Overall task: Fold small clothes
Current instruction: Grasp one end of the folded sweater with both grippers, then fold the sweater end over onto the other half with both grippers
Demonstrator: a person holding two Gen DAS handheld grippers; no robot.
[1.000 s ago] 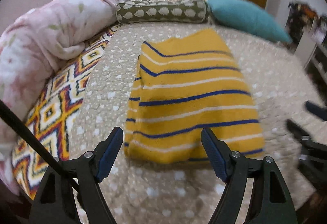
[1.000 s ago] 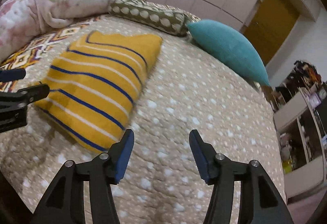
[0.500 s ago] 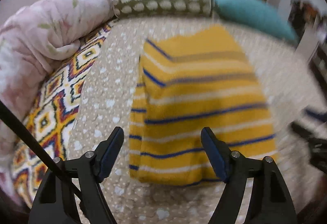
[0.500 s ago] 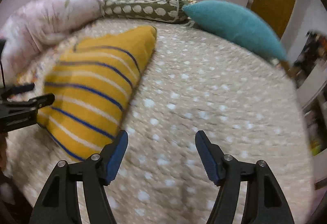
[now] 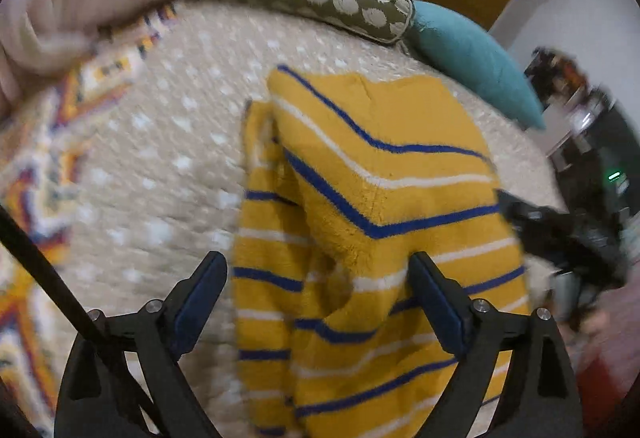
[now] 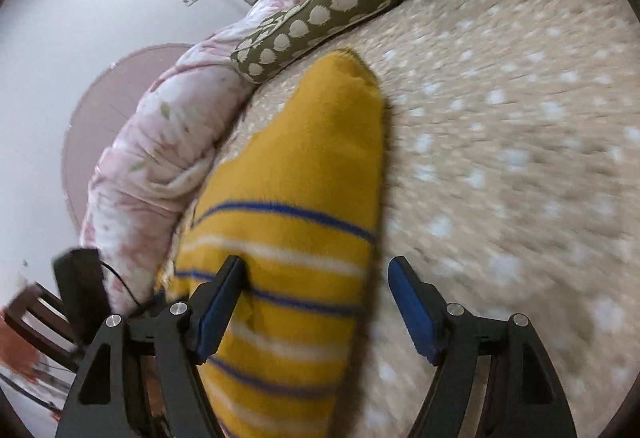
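Spotted beige bedspread [image 5: 168,142] fills both views, with a rolled pink quilt [image 6: 160,142] along the left of the right wrist frame, an olive dotted bolster [image 5: 312,2] behind it and a teal pillow [image 5: 476,58] at the upper right of the left wrist frame. Across the middle lies the yellow striped garment [image 5: 380,174], already doubled over and rumpled, its near end running to the bottom edge of both frames.

Both tools have just been spreading their jaws. The left gripper [image 5: 318,290] stands wide with the near edge of the cloth between its fingers, not pinched. The right gripper [image 6: 314,302] is likewise spread, straddling the garment's right-hand edge, which lies between the pads unclamped.

To fold cleanly, I judge each tool should bite all layers at matching corners, then lift evenly so the stripes stay aligned.
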